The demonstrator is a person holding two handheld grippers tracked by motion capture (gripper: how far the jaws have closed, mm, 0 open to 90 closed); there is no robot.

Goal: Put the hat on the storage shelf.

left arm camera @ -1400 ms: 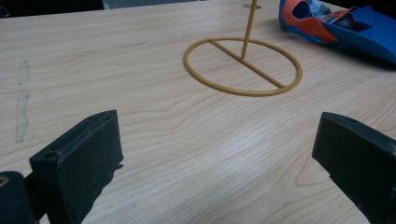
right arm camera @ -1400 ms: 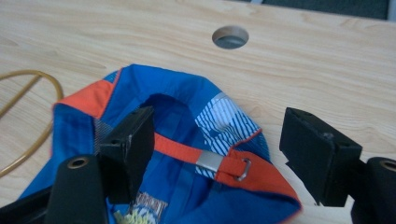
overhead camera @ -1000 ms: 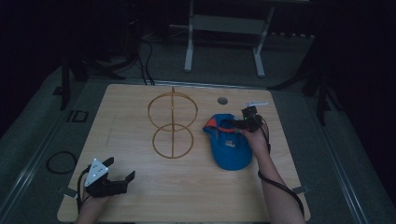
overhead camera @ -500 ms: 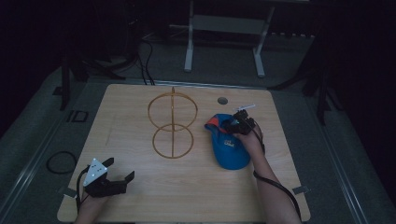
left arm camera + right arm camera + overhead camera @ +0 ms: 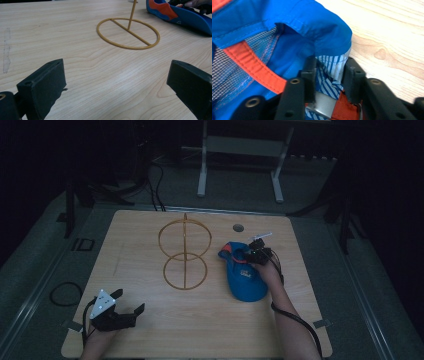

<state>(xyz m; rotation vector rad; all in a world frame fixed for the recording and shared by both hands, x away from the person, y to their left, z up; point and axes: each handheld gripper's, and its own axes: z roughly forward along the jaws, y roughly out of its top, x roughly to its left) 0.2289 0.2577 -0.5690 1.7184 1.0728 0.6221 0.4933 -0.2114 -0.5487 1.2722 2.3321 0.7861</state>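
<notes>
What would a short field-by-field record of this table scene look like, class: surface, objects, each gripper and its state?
Surface: wooden table
Cap: blue cap with orange trim, lying right of the stand
Stand: yellow wire stand, two rings on an upright rod, standing mid-table
Right gripper: right gripper at the cap's far end, jaws just closed on a fold of its edge
Left gripper: left gripper at the near left, jaws open, nothing between them

On the surface, the wire stand sits mid-table, with the cap just to its right. The right gripper is at the cap's far end; the left gripper rests near the front-left corner.
</notes>
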